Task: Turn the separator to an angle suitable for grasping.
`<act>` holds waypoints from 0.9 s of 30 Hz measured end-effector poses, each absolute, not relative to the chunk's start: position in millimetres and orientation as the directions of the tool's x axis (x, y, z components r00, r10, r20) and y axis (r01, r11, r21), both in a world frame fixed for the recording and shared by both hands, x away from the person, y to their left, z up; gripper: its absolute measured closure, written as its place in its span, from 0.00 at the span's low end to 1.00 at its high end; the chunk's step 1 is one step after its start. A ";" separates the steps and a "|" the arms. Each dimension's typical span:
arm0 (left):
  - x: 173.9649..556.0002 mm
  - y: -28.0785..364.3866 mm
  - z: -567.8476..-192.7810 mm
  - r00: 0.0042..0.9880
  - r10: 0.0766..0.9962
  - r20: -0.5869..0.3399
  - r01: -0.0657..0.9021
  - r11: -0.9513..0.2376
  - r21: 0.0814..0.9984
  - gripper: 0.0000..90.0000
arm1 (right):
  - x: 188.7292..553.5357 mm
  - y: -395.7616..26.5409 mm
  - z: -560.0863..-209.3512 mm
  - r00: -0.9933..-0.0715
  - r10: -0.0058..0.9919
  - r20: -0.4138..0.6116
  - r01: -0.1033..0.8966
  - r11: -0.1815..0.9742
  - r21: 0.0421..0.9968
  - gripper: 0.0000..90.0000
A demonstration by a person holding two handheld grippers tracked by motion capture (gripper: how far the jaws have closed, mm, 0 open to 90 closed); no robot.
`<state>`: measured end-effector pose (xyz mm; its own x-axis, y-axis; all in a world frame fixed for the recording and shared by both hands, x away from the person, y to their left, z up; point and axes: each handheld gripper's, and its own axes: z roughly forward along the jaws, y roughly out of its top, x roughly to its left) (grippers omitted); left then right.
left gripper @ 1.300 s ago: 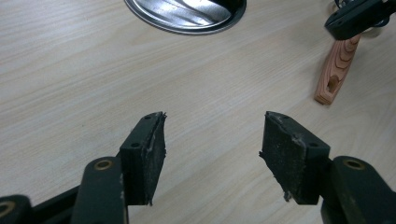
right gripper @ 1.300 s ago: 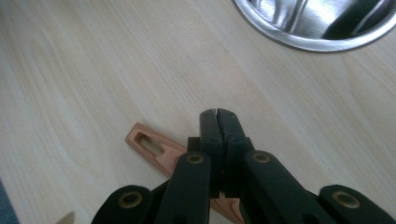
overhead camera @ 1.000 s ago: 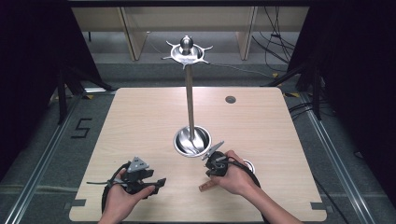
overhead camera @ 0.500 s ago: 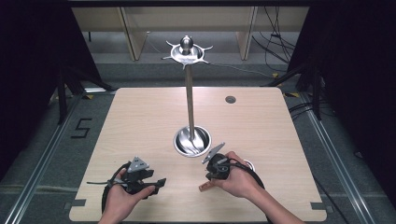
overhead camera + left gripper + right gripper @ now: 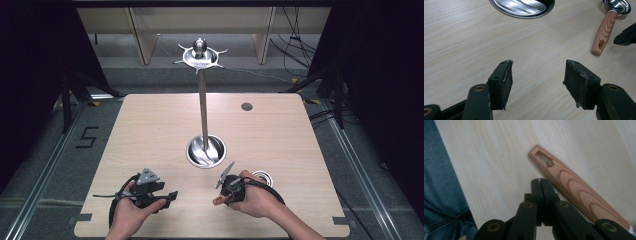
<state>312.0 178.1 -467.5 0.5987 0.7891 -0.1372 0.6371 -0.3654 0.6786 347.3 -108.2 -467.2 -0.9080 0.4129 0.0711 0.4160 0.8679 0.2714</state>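
At the wooden table (image 5: 150, 130), we hold our left gripper (image 5: 537, 75) with jaws spread wide and empty, while our right gripper (image 5: 540, 182), jaws pressed together on nothing, hovers just beside the wooden-handled ladle (image 5: 574, 192) lying near the stand's steel base (image 5: 206, 151).

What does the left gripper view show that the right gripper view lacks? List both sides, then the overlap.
Left gripper view: the stand's steel base, the utensil's shiny bowl, and the left claw, open. Right gripper view: blue denim at the left edge, and the right claw, shut beside the wooden handle. Shared: that handle with its hanging hole, lying on the pale wooden table.
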 end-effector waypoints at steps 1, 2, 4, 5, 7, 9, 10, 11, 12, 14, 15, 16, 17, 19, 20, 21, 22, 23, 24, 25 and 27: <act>311.9 177.9 -467.8 0.596 0.792 -0.135 0.636 -0.362 0.681 0.43 | 347.9 -107.9 -467.6 -0.902 0.426 0.061 0.426 0.864 0.269 1.00; 312.0 178.1 -467.7 0.596 0.791 -0.136 0.636 -0.363 0.681 0.43 | 349.6 -108.3 -468.1 -0.903 0.426 0.057 0.425 0.863 0.275 1.00; 312.0 178.2 -467.7 0.597 0.791 -0.136 0.636 -0.363 0.681 0.43 | 352.9 -108.3 -469.7 -0.894 0.445 0.054 0.441 0.851 0.285 1.00; 311.9 178.1 -467.7 0.596 0.791 -0.137 0.636 -0.361 0.682 0.43 | 355.8 -109.1 -470.5 -0.899 0.435 0.051 0.430 0.853 0.295 1.00; 311.7 177.7 -467.9 0.593 0.793 -0.141 0.637 -0.355 0.685 0.43 | 358.2 -109.6 -470.4 -0.887 0.457 0.059 0.452 0.838 0.306 1.00; 311.8 178.0 -467.8 0.596 0.791 -0.138 0.636 -0.360 0.682 0.43 | 360.9 -109.4 -470.3 -0.881 0.470 0.051 0.460 0.828 0.319 1.00; 312.0 178.1 -467.8 0.597 0.790 -0.136 0.636 -0.364 0.681 0.43 | 363.7 -109.7 -470.8 -0.887 0.459 0.041 0.446 0.832 0.331 1.00; 311.9 177.8 -467.8 0.597 0.791 -0.137 0.636 -0.362 0.681 0.43 | 366.6 -109.9 -471.2 -0.877 0.479 0.034 0.461 0.821 0.338 1.00; 311.8 177.5 -467.9 0.595 0.792 -0.137 0.635 -0.359 0.684 0.43 | 368.5 -110.1 -472.1 -0.872 0.489 0.037 0.470 0.813 0.343 1.00; 310.8 177.2 -467.2 0.588 0.797 -0.137 0.637 -0.353 0.685 0.43 | 370.2 -110.4 -472.6 -0.868 0.494 0.036 0.475 0.809 0.345 1.00; 311.3 177.3 -467.9 0.589 0.794 -0.148 0.639 -0.346 0.687 0.43 | 372.8 -110.8 -473.4 -0.871 0.491 0.032 0.469 0.811 0.350 1.00; 311.7 178.0 -467.8 0.592 0.793 -0.141 0.638 -0.355 0.684 0.43 | 374.7 -111.1 -473.9 -0.869 0.493 0.034 0.472 0.808 0.353 1.00; 312.0 178.7 -467.6 0.597 0.790 -0.136 0.637 -0.365 0.679 0.43 | 375.7 -111.2 -473.8 -0.860 0.510 0.023 0.484 0.801 0.352 1.00; 312.0 178.3 -467.9 0.596 0.791 -0.139 0.637 -0.360 0.681 0.43 | 381.8 -112.8 -475.8 -0.856 0.517 0.002 0.484 0.800 0.355 1.00; 311.9 178.1 -467.8 0.596 0.791 -0.141 0.637 -0.358 0.683 0.43 | 381.8 -112.8 -475.8 -0.856 0.517 0.002 0.484 0.800 0.355 1.00; 311.8 177.9 -467.8 0.594 0.792 -0.143 0.637 -0.355 0.684 0.43 | 381.9 -112.6 -477.1 -0.839 0.545 0.004 0.510 0.783 0.356 1.00; 311.6 177.3 -467.9 0.591 0.793 -0.150 0.638 -0.345 0.688 0.43 | 384.4 -113.9 -476.9 -0.840 0.542 0.010 0.508 0.781 0.362 1.00; 311.6 177.6 -467.7 0.593 0.791 -0.151 0.639 -0.348 0.687 0.43 | 386.6 -115.1 -476.9 -0.839 0.545 -0.001 0.507 0.781 0.365 1.00; 311.6 177.5 -467.8 0.592 0.791 -0.152 0.639 -0.346 0.687 0.43 | 388.5 -116.1 -477.8 -0.831 0.556 0.005 0.519 0.773 0.365 1.00; 311.8 177.8 -467.7 0.594 0.791 -0.146 0.638 -0.353 0.684 0.43 | 389.9 -116.9 -478.1 -0.832 0.555 0.003 0.518 0.774 0.364 1.00; 312.0 178.0 -467.7 0.597 0.789 -0.144 0.638 -0.358 0.682 0.43 | 393.8 -119.0 -479.0 -0.831 0.557 -0.006 0.516 0.774 0.368 1.00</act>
<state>312.0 178.0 -467.7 0.5971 0.7891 -0.1442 0.6378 -0.3580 0.6819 393.8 -119.0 -479.0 -0.8307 0.5566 -0.0057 0.5159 0.7737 0.3677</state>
